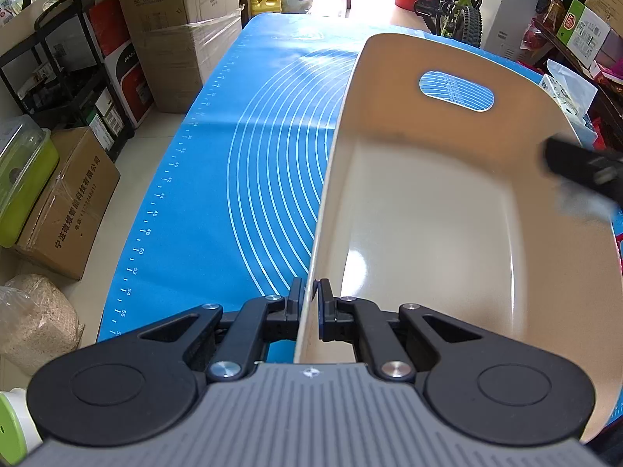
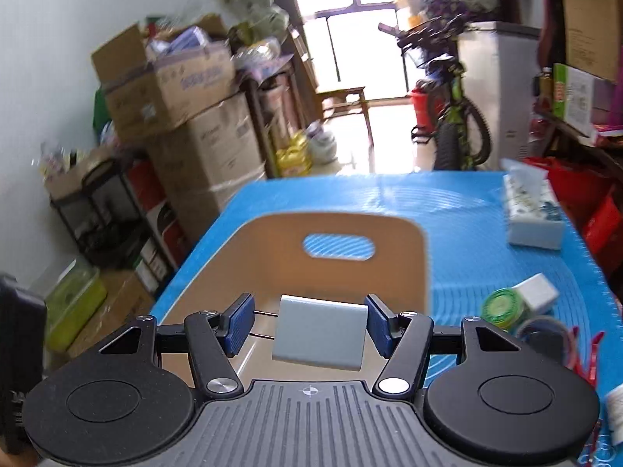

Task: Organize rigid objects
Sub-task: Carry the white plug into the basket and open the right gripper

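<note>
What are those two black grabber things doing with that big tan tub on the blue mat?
A person is tidying up with a grabber in each hand. The left gripper has its jaws shut on the rim of the beige bin, steadying it on the blue mat. The right gripper holds a small grey block over the bin, which looks empty. More items wait on the mat, such as a green-lidded jar and a tissue box.

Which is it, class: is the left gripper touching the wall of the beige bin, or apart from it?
Touching. The left wrist view shows the left gripper closed on the beige bin, one finger on each side of its thin wall, no gap showing.
</note>
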The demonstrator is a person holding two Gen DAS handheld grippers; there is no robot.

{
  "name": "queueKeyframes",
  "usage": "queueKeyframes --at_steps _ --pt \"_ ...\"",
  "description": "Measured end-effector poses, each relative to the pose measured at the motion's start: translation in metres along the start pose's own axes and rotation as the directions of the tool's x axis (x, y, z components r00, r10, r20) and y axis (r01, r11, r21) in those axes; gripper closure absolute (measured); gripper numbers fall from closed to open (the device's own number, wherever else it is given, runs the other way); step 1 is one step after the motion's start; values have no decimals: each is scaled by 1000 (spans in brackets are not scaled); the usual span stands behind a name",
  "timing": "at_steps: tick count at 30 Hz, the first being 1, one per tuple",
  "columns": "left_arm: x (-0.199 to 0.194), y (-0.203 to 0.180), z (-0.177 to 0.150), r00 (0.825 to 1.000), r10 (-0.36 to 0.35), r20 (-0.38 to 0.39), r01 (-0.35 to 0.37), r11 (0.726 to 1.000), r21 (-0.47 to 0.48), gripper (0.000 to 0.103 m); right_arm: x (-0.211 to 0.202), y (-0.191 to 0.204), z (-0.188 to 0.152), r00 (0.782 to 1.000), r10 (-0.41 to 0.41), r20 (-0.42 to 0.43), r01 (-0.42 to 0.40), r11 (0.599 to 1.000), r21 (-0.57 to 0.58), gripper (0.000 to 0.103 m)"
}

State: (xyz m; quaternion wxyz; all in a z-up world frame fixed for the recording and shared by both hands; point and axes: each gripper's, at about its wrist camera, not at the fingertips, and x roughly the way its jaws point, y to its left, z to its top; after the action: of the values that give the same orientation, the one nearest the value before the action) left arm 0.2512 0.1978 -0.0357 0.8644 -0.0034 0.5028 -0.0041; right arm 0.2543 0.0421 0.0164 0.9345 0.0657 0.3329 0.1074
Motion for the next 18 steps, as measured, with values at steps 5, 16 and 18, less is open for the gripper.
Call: queueKeyframes --at_steps 5,16,18 --pt "0 -1 0 1000 0 0 0 1000 4 95 33 16 -9 989 35 -146 -40 999 -29 38" --pt "0 -2 1 1000 3 -4 -3 1000 8 95 71 29 -20 929 -13 -369 -23 996 -92 39" --pt "1 -1 0 1000 1 -4 -1 1000 5 95 71 27 -21 926 -11 -379 -24 996 -88 39"
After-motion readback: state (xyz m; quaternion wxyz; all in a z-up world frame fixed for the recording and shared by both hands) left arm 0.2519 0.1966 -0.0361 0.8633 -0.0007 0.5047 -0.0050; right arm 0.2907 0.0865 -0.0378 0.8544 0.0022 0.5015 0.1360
